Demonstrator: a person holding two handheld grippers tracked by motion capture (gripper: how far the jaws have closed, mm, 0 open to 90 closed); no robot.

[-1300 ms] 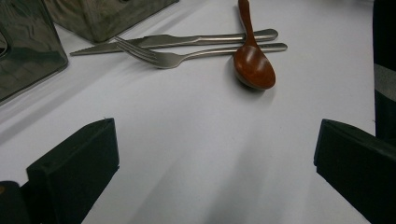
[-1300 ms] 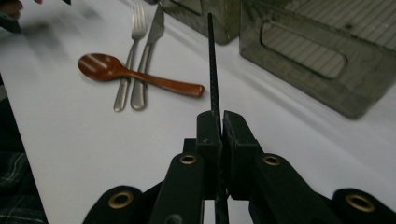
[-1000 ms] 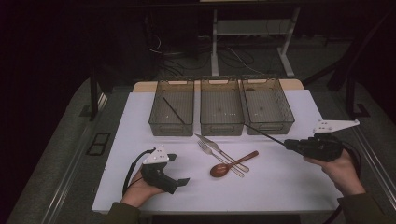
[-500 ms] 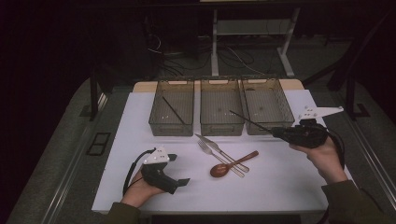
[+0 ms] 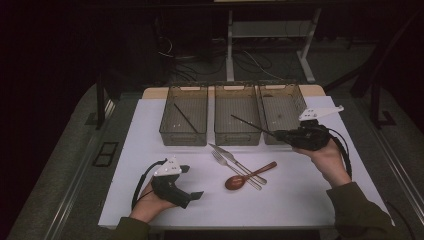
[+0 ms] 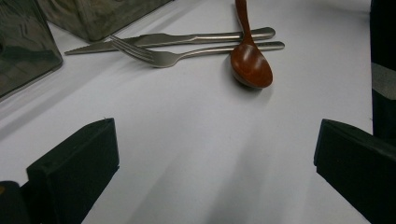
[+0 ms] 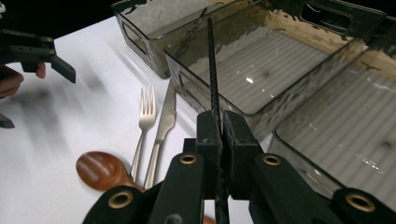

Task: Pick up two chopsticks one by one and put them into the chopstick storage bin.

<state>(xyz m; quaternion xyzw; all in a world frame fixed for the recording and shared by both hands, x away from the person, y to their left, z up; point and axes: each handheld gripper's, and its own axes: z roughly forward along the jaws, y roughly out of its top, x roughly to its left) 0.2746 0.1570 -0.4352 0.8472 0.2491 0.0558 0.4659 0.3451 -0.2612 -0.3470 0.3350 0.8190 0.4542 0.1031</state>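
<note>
White sheeting (image 5: 300, 195) covers the tabletop, bright against a room that is otherwise dark; behind the table stand the pale legs of another desk (image 5: 230, 50) with cables trailing on the floor. Three clear ribbed bins sit in a row at the far edge of the sheet: the left bin (image 5: 184, 116) with a black chopstick (image 5: 185, 118) lying aslant in it, the middle bin (image 5: 237, 114), and the right bin (image 5: 281, 107). Just in front of them lie a knife (image 5: 235, 161) and a fork (image 5: 231, 167) side by side, with a brown wooden spoon (image 5: 248, 176) across their handles.

A second chopstick (image 5: 252, 125), thin, dark and straight, is pinched at its near end by the right gripper (image 5: 278, 134). Its long axis runs nearly level, up and to the left in the high view, its free tip hanging over the middle bin. In the right gripper view the stick (image 7: 212, 70) rises straight from the pressed-together jaws above that bin's rim.

The right hand (image 5: 327, 160) is raised off the sheet, forearm coming in from the lower right corner, gripper aimed left toward the bins. The left hand (image 5: 150, 200) rests near the front edge, its left gripper (image 5: 192, 182) tilted to the right with jaws spread wide and nothing between them, toward the cutlery.
</note>
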